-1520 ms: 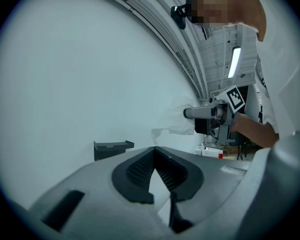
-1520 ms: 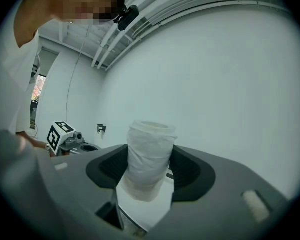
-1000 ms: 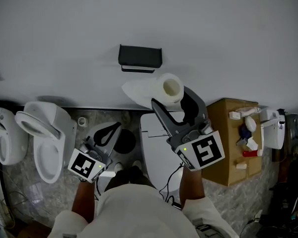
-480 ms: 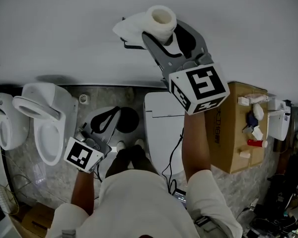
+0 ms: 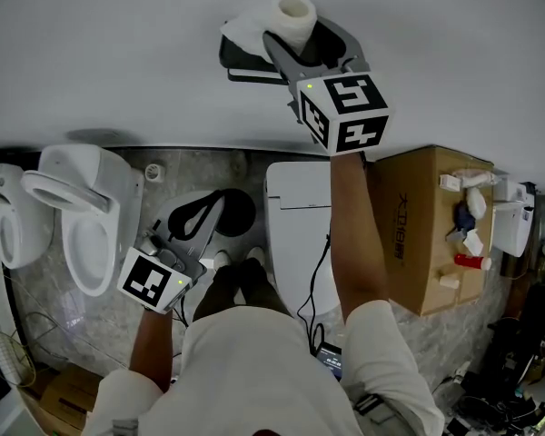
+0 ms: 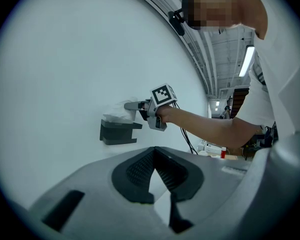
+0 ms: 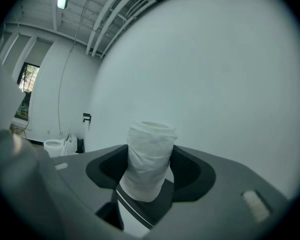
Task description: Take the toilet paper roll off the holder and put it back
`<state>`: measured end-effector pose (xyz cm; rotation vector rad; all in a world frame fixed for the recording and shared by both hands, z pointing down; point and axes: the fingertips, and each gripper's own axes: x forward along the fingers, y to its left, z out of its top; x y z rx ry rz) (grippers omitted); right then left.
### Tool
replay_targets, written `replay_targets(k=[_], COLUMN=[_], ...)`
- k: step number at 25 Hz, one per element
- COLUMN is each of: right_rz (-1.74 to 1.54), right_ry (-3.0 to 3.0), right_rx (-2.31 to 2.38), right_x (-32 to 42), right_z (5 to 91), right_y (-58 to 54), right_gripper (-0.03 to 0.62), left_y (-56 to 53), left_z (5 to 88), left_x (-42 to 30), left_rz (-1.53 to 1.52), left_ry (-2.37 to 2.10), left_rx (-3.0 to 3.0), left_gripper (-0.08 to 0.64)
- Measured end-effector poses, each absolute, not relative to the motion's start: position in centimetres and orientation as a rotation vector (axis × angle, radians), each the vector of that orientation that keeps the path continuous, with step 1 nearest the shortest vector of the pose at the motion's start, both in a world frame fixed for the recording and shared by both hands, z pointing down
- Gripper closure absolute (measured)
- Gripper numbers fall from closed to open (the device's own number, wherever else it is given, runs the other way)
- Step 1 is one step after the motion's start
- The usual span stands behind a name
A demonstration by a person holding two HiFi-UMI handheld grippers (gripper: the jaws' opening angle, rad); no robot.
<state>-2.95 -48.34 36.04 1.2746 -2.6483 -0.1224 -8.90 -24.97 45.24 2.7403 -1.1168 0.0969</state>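
Observation:
My right gripper (image 5: 295, 36) is raised against the white wall, shut on the white toilet paper roll (image 5: 293, 14), which stands upright between its jaws (image 7: 149, 163). A loose tail of paper (image 5: 243, 33) hangs to the left, over the black wall holder (image 5: 252, 60). The roll sits just above the holder and partly hides it. In the left gripper view the holder (image 6: 117, 131) shows with the paper (image 6: 119, 114) over it and the right gripper (image 6: 135, 105) beside it. My left gripper (image 5: 195, 221) hangs low by my side, jaws together on nothing (image 6: 154, 151).
A white toilet (image 5: 300, 234) stands below the holder, a second (image 5: 77, 225) to the left and a third (image 5: 0, 234) at the far left. A cardboard box (image 5: 413, 243) with several small items stands at the right. Cables lie on the floor near my feet.
My right gripper has lifted the roll up and a little left, from beside the holder to just above it at the wall. The left gripper has hardly moved.

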Motion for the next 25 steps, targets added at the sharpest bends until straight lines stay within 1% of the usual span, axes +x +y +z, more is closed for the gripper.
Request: replay_targets(k=[10, 17, 22, 25], right_rz=[-0.105, -0.154, -0.151, -0.126], right_ry=[-2.592, -2.584, -2.580, -2.601], right_rx=[1.301, 1.321, 1.317, 1.350], right_x=[-3.6, -3.7, -3.6, -3.2], right_z=[38.4, 38.3, 38.3, 37.9], right_y=[-49.7, -49.5, -49.3, -48.9], right_gripper=[0.322, 0.321, 0.316, 0.311], left_y=[-25.3, -25.3, -25.4, -25.1], left_z=[45.4, 45.3, 44.6, 44.9], left_x=[-8.6, -8.4, -8.5, -8.7], left_rz=[0.110, 0.126, 0.092, 0.129], left_ry=[-1.107, -1.094, -1.113, -1.109], left_rx=[2.736, 2.760, 2.751, 2.767], left_gripper=[0.558, 0.558, 0.558, 0.558])
